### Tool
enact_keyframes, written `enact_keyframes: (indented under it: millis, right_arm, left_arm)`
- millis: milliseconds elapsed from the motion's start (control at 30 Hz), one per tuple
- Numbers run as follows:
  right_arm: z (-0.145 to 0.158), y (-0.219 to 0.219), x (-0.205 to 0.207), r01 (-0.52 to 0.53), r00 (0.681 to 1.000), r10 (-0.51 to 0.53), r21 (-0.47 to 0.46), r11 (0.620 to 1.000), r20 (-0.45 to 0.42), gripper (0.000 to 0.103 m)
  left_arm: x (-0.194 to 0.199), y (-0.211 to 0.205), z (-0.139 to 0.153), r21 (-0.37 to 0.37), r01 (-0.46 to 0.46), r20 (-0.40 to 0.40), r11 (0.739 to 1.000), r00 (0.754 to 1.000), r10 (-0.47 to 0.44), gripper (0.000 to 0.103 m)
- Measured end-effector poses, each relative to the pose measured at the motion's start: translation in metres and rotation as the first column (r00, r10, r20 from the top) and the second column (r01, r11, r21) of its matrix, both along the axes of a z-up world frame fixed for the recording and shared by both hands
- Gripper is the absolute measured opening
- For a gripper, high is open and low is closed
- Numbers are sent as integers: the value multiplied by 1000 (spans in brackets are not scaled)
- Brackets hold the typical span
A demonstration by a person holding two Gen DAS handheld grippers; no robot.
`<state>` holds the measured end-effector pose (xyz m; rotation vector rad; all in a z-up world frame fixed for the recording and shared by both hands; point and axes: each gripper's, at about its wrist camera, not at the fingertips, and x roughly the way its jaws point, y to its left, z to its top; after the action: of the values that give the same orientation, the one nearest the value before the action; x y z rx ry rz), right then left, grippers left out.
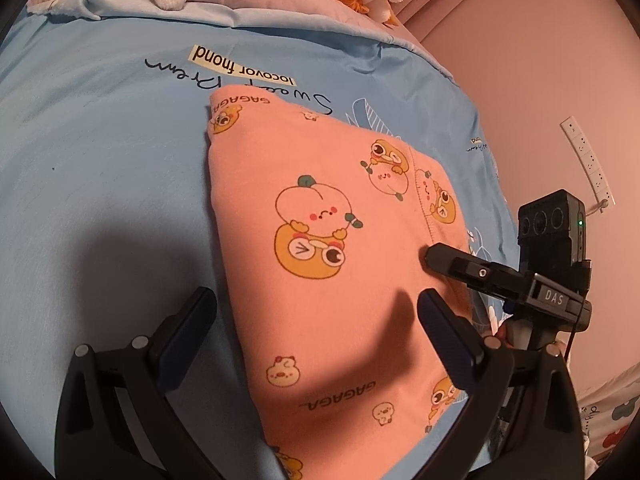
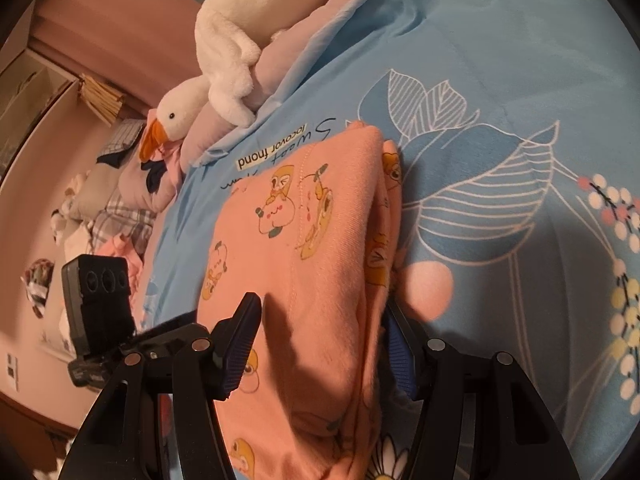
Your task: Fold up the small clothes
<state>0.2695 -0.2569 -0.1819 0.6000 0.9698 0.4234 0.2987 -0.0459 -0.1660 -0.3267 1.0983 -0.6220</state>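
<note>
We see the folded pink garment (image 1: 320, 280) flat on the blue bedsheet (image 1: 100, 184). Left gripper (image 1: 316, 324) hangs agape above it; right gripper (image 2: 320, 344) straddles its edge w/o pinching. Soft, light, floppy knit — we'd grab thru all layers at the fold.

1. I read "GAGAGA" printed on the pink garment (image 1: 320, 264), once near its far corner and once near my end
2. On the blue bedsheet (image 1: 100, 140) I see a pale label reading "locovor fhond" beside black script, roughly "Sweet Dream"
3. The right gripper (image 1: 430, 260) carries a small plate marked "DAS"
</note>
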Motion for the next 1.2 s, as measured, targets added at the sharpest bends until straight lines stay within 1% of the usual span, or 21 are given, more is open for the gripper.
enact_keyframes:
  millis: [167, 267, 567, 733, 767, 833, 900, 967, 1033, 1067, 1100, 1167, 1200]
  right_arm:
    - [-1, 3, 3, -7, 1000, 7, 6, 1000, 23, 60]
    - [-2, 5, 4, -16, 999, 16, 0, 1000, 33, 60]
    - [1, 14, 8, -28, 998, 31, -57, 998, 53, 60]
    - [1, 16, 8, -27, 997, 32, -84, 996, 65, 59]
    - [2, 17, 8, -25, 997, 32, -93, 995, 69, 59]
    - [1, 17, 8, -21, 997, 29, -102, 995, 72, 57]
    - [2, 20, 7, -13, 997, 23, -135, 991, 72, 51]
    - [4, 25, 7, -7, 997, 21, -182, 983, 77, 49]
    - [6, 31, 7, 1, 996, 18, -225, 974, 83, 46]
    - [7, 35, 7, 6, 996, 16, -251, 968, 88, 43]
    - [9, 39, 6, 11, 995, 17, -278, 961, 97, 39]
    - [12, 47, 4, 19, 993, 21, -322, 946, 119, 35]
    - [15, 51, 2, 25, 991, 23, -348, 937, 133, 33]
  left_arm:
    - [3, -1, -1, -11, -7, -2, 1000, 1000, 6, 100]
    - [6, -6, -1, 4, 8, 3, 1000, 1000, -8, 100]
    - [8, -11, -1, 5, 44, 7, 999, 999, -44, 99]
    - [7, -11, -1, 30, 32, 26, 999, 999, -33, 89]
    - [6, -11, -2, 35, 26, 27, 999, 999, -27, 85]
    - [6, -11, -2, 54, 25, 28, 998, 999, -26, 83]
    - [7, -14, -1, 92, 16, 26, 996, 999, -18, 79]
    - [6, -20, 0, 132, 11, 31, 991, 999, -15, 78]
    - [6, -25, 0, 168, 10, 47, 986, 999, -18, 75]
    - [4, -26, 1, 178, 15, 58, 984, 998, -26, 72]
    - [4, -27, 1, 176, 23, 67, 984, 997, -36, 69]
    - [4, -23, 0, 160, 30, 67, 987, 997, -42, 66]
    - [6, -19, -1, 140, 25, 57, 990, 998, -33, 63]
